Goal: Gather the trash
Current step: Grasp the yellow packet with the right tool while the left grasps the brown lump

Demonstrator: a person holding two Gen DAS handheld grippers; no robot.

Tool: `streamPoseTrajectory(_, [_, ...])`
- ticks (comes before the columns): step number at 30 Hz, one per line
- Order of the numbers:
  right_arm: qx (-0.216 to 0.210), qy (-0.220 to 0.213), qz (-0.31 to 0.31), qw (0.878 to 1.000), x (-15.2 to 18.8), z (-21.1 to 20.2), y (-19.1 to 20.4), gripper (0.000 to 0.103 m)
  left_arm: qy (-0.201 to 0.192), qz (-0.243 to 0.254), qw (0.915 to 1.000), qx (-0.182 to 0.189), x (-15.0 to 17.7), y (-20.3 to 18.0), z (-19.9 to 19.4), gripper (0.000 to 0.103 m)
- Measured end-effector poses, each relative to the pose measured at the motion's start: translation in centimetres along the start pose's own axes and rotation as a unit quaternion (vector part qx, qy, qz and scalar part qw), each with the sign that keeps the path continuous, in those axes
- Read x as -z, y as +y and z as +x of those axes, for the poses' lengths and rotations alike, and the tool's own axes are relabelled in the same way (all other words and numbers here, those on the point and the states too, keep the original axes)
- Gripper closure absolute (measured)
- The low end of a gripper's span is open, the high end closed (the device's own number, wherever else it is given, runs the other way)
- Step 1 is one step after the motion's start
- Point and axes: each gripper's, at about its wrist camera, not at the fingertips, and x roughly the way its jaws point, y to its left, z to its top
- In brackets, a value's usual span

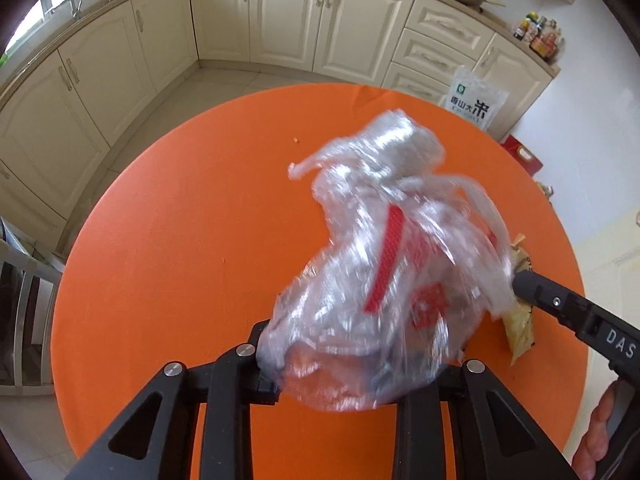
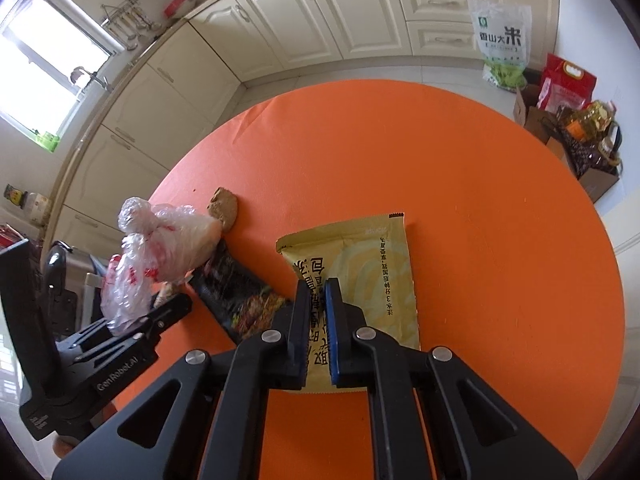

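Note:
A crumpled clear plastic bag (image 1: 380,260) with red print fills the left wrist view, blurred, and its lower end sits between the fingers of my left gripper (image 1: 360,344). From the right wrist view the left gripper (image 2: 164,316) pinches the bag (image 2: 160,248) at its bottom. My right gripper (image 2: 316,292) is shut on a flat yellow packet (image 2: 372,264) lying on the round orange table (image 2: 480,220). The right gripper's tip (image 1: 520,280) touches the bag's right side, over the packet (image 1: 520,328). A dark snack wrapper (image 2: 236,296) and a brown lump (image 2: 224,208) lie between the grippers.
Cream kitchen cabinets (image 1: 288,16) ring the far side of the table. A white rice bag (image 2: 502,40) leans against them, with cardboard boxes and a red bag (image 2: 568,88) on the floor at right. A chair (image 1: 24,300) stands left. A hand (image 1: 600,432) holds the right gripper.

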Motion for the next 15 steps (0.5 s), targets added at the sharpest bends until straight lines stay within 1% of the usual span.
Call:
streamPoseTrajectory(1, [-0.001,0.001,0.002,1.0,0.3,-0.3,-0.2,0.097,-0.001,0.002,1.0,0.003,0.3,-0.3,-0.4,0.077])
streamPoseTrajectory(4, [0.0,-0.002,0.005,1.0,1.0,-1.1,-0.5,0.098,-0.009,0.007,0.9999,-0.002,1.6,-1.4,-1.6,0.077])
streamPoseTrajectory(7, [-0.003,-0.006,0.007,1.0,2.0,-2.2,-0.6,0.098,-0.016,0.015,0.9998,0.003,3.1,-2.2,-3.0,0.077])
streamPoseTrajectory(15, [0.004,-0.027,0.007,1.0,5.3,-6.3,-1.0,0.1,-0.035,0.033,0.9988,0.005,8.0,-4.7,-6.8,0.077])
